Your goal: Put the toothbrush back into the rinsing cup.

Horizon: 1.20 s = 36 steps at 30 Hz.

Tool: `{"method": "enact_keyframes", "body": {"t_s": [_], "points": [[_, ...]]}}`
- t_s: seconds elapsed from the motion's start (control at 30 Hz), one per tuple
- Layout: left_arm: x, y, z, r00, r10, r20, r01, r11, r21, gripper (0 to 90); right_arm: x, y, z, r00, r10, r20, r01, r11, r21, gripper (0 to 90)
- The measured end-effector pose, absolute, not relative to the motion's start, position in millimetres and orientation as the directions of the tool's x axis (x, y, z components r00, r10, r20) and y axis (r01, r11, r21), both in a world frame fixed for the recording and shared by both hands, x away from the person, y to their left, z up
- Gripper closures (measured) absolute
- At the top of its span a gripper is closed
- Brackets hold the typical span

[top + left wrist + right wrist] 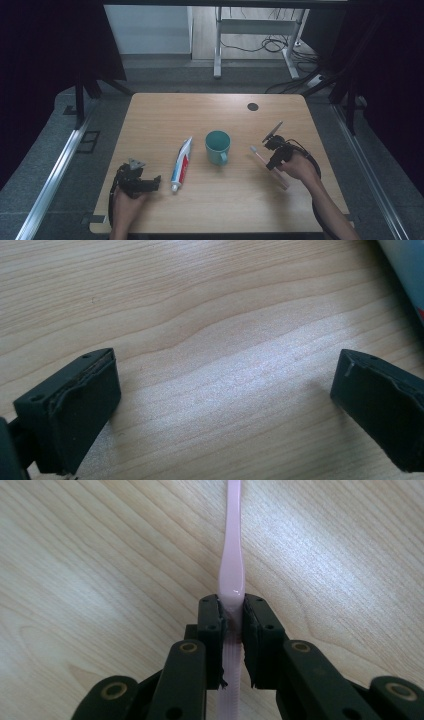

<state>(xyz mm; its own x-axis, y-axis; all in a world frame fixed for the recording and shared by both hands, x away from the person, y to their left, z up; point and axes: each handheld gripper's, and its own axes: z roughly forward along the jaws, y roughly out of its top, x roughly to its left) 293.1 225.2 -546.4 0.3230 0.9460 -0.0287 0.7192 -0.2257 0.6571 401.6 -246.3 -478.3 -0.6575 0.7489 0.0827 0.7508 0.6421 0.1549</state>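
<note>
Toothbrush [233, 555]: pale pink, slim, glossy handle w/ ribbed grip; lies on table [165, 112], right of cup [218, 146].
Right gripper [233, 611]: jaws clamped on handle.
Left gripper [225, 390]: jaws wide apart, over bare wood.
Cut off: brush head in right gripper view; paste tube [407, 270] at frame corner.

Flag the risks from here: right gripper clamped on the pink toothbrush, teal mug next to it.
1. The right gripper pinches the narrow, glossy toothbrush handle, with a long end sticking out; it could pivot or slip in the jaws when lifted.
2. The mug stands just beside the brush head; a swing toward it might knock it.
3. The left gripper sits open near the toothpaste tube and could nudge it.
</note>
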Motion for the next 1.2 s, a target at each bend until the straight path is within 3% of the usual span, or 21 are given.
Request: {"method": "enact_keyframes", "body": {"t_s": [1.2], "points": [[293,225,-546,0.322,0.946,-0.026,0.720,-0.227,0.656,0.0,378,-259,-429,-0.689,0.712,0.136,0.660,0.538,0.524,78.8]]}}
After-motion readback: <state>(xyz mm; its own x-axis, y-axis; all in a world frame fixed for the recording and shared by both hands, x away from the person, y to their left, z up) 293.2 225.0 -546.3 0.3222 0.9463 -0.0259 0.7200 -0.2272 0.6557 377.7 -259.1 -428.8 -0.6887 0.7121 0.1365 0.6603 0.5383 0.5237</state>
